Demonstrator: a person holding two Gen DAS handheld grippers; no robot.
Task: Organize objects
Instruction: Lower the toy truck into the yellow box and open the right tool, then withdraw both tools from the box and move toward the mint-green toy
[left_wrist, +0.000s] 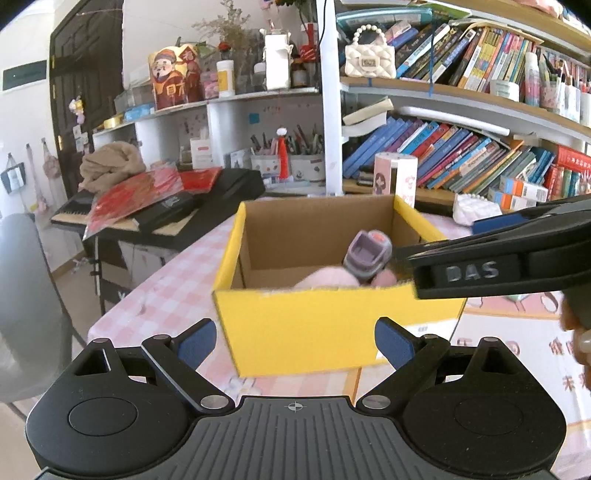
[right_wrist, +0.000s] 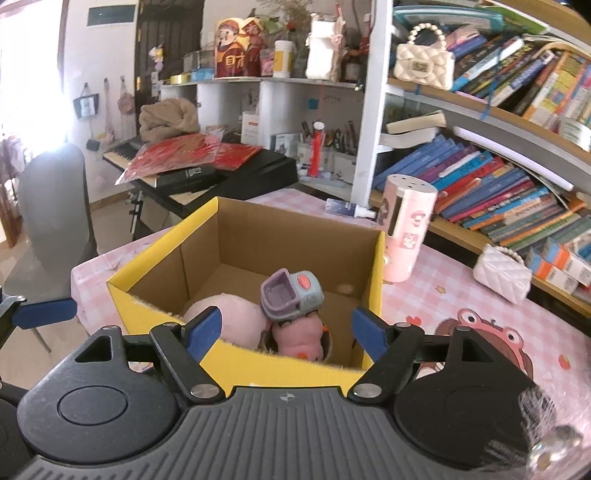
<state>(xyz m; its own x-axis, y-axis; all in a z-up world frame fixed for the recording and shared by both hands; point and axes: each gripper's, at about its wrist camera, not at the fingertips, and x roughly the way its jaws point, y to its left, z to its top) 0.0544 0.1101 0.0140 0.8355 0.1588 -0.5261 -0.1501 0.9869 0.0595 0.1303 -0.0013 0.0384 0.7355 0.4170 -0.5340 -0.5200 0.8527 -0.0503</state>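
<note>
A yellow cardboard box (left_wrist: 306, 325) with a brown inside stands open on the pink checked table; it also shows in the right wrist view (right_wrist: 155, 254). Inside it lie a pink plush ball (right_wrist: 229, 314) and a pink pig toy with a purple-grey helmet (right_wrist: 291, 295), which also shows in the left wrist view (left_wrist: 367, 254). My left gripper (left_wrist: 295, 341) is open and empty, just in front of the box's near wall. My right gripper (right_wrist: 286, 328) is open and empty above the box's near edge, over the toys. The right gripper's body reaches in from the right in the left wrist view (left_wrist: 498, 258).
A pink cylindrical bottle (right_wrist: 406, 229) stands right of the box. A small white quilted purse (right_wrist: 502, 275) lies near the bookshelf (right_wrist: 498, 184). A keyboard with red paper (right_wrist: 192, 158) stands behind the table. A grey chair (right_wrist: 55, 206) is at the left. A frog-print mat (right_wrist: 480, 332) covers the table's right.
</note>
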